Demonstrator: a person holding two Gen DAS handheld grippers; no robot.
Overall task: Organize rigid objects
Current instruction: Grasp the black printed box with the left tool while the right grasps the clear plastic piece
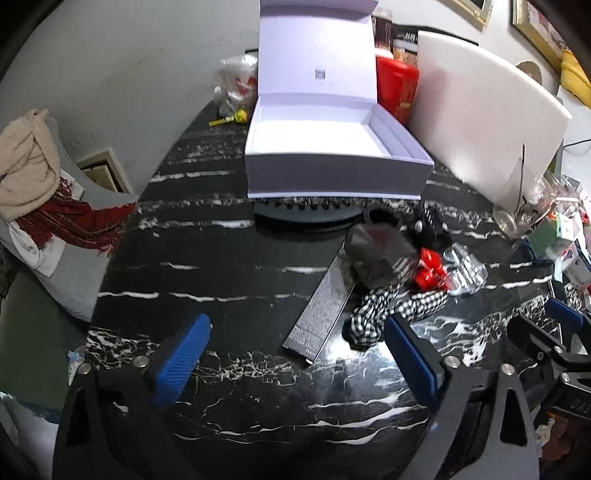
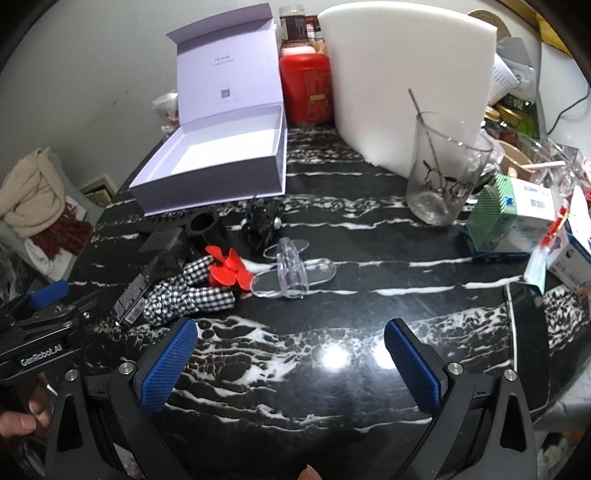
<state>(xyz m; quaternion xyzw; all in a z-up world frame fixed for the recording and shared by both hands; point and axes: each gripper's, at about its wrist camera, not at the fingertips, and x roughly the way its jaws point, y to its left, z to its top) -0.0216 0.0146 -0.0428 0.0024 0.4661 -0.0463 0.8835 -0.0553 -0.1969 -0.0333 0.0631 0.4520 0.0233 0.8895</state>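
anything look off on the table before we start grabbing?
Nothing spilled or broken. The small items sit in a jumbled pile: a dark block rests on the long black box, with checkered cloth tangled against the red fan blades. The white box is open and empty.

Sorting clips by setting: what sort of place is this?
Probably a home, at a cluttered black marble table: a drinking glass, a red jar, and framed pictures on the wall.
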